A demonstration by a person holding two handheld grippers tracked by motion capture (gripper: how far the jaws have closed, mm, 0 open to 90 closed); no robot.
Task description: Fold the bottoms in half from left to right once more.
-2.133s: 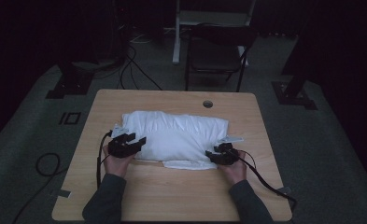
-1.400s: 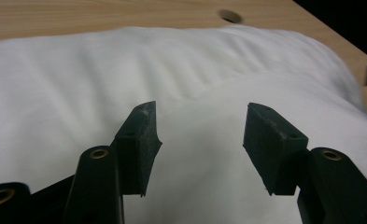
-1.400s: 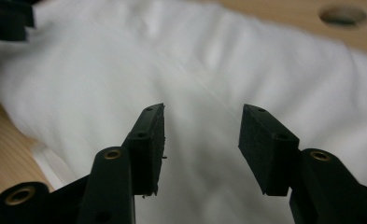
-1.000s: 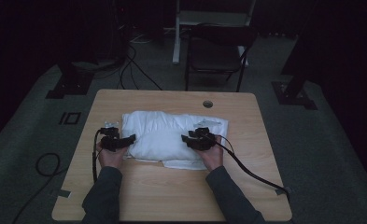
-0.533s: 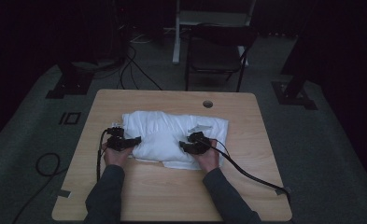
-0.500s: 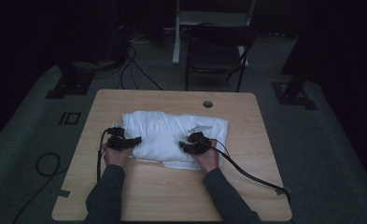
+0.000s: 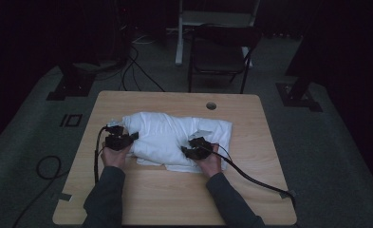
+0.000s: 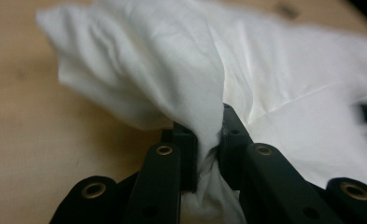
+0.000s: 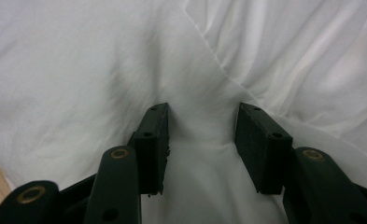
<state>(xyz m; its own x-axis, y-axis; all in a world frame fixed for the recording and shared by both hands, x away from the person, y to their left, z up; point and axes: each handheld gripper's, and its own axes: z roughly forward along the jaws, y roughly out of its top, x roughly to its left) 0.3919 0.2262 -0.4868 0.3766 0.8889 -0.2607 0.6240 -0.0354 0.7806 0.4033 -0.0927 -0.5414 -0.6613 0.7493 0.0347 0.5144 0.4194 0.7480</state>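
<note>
While the white cloth (image 7: 174, 137) lies bunched across the middle of the table (image 7: 174, 199), the left gripper (image 8: 208, 140) has just been closing and now pinches a fold at the cloth's left end, lifting it off the wood. Meanwhile the right gripper (image 9: 202, 140) rests on the cloth's near right part, jaws partly open, fabric bulging between them, not clamped.

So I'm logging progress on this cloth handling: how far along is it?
Early. Done: the left gripper has just closed on a pinch of the white cloth. In hand: the right gripper presses into it, jaws apart. Left: the cloth lies bunched on the table.
</note>
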